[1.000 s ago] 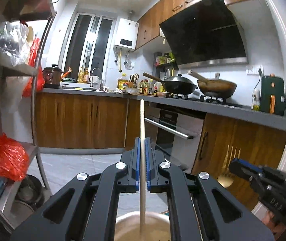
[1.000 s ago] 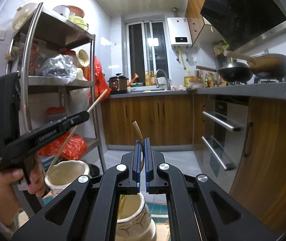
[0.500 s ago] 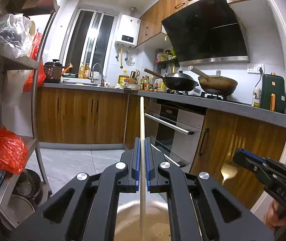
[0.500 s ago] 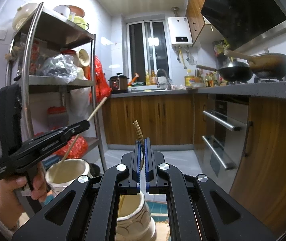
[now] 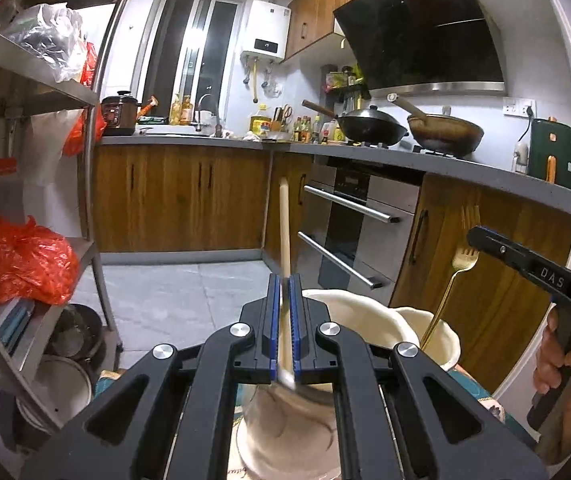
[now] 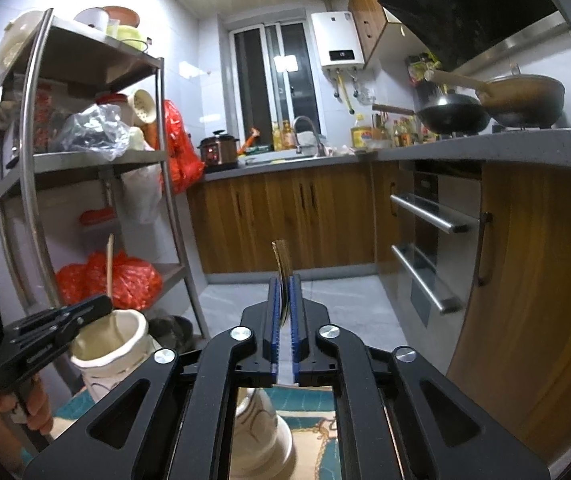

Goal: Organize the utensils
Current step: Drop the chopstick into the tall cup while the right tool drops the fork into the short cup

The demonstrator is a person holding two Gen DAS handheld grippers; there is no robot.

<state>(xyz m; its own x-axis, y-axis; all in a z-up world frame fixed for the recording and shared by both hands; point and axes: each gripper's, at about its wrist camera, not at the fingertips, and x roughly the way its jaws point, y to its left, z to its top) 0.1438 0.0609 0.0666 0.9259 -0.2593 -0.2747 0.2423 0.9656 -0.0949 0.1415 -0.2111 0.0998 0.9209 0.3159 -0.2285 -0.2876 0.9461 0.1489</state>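
My left gripper (image 5: 284, 280) is shut on a pale wooden chopstick (image 5: 284, 224) that stands upright, its lower end inside a cream ceramic jar (image 5: 325, 304) just below. My right gripper (image 6: 284, 282) is shut on a gold fork (image 6: 282, 264); in the left wrist view the fork (image 5: 463, 256) hangs tines-up with its handle reaching down into a second cream jar (image 5: 433, 328) to the right. The right gripper (image 5: 481, 236) shows there too. In the right wrist view the left gripper (image 6: 101, 304) holds the chopstick (image 6: 109, 260) over the first jar (image 6: 113, 344).
Both jars stand on a patterned teal mat (image 6: 321, 432). A steel shelf rack (image 6: 37, 184) with red bags is on the left. Wooden cabinets (image 5: 181, 200), an oven (image 5: 349, 216) and a counter with woks (image 5: 373, 124) lie ahead and right.
The left gripper has lowered and tilted down with the chopstick into its jar, so both jars now show. The right gripper has lowered the fork's handle into the second jar.
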